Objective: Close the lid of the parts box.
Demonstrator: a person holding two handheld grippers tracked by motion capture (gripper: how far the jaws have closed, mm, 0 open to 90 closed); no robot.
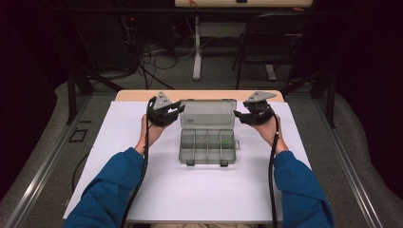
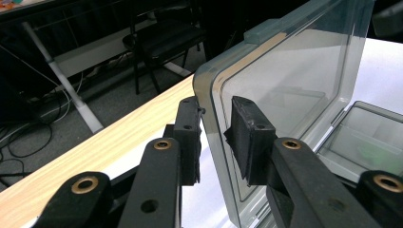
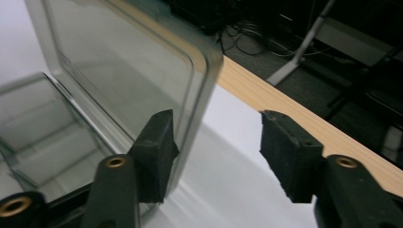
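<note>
My left gripper (image 1: 179, 110) pinches the left edge of the one clear box's (image 1: 207, 146) raised lid (image 1: 209, 113) at nine o'clock; my right gripper (image 1: 236, 115), spread, straddles its three o'clock edge. The box sits mid-table (image 1: 157, 190).
</note>
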